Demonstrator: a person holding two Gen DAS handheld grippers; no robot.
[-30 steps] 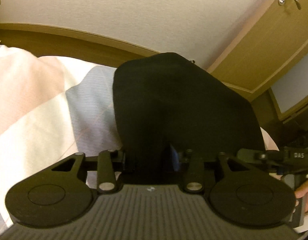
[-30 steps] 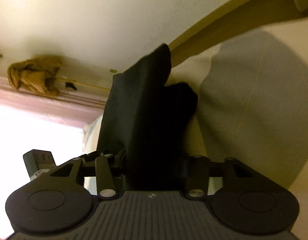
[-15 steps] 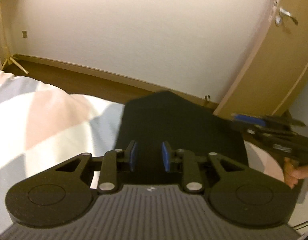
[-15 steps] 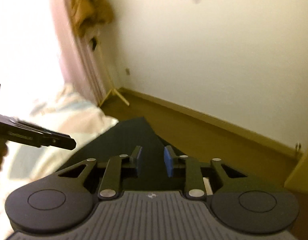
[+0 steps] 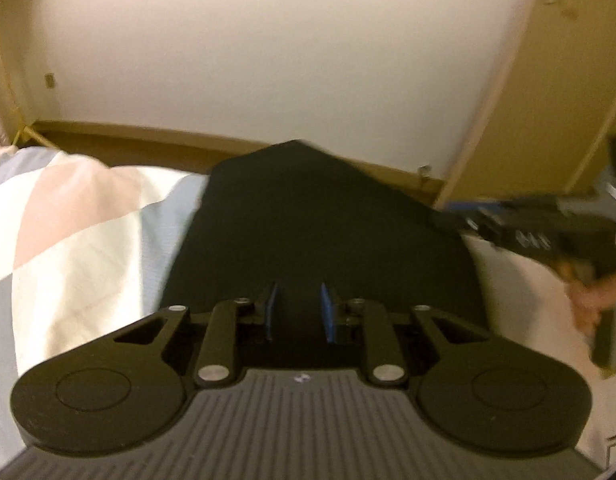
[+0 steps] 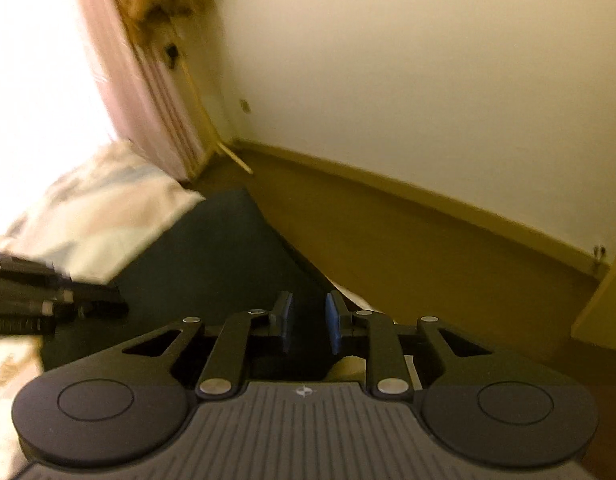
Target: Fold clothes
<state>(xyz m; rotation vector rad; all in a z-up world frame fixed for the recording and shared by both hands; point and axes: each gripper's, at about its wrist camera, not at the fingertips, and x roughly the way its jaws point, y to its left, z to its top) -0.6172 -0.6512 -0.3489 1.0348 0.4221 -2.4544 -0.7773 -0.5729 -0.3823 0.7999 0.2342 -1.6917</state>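
A black garment (image 5: 323,224) lies folded and flat on the bed, its far end tapering to a point near the bed's edge. My left gripper (image 5: 299,289) hovers open over its near edge, blue pads (image 5: 271,312) apart with only cloth seen below them. In the right wrist view the same garment (image 6: 212,256) runs to the left of my right gripper (image 6: 308,297), which is open too, over the garment's corner at the bed's edge. Each gripper shows in the other's view: the right gripper (image 5: 523,228) with a hand (image 5: 587,304), and the left gripper (image 6: 40,300), blurred.
The bed has a pastel patchwork cover (image 5: 80,240). Beyond its edge lies brown floor (image 6: 407,248) and a cream wall (image 5: 268,48). A wooden door (image 5: 567,80) stands to the right, a pink curtain (image 6: 148,92) to the left.
One second ago both grippers were shut on the raised black garment. They have let go and opened, and the garment now lies flat on the bed.
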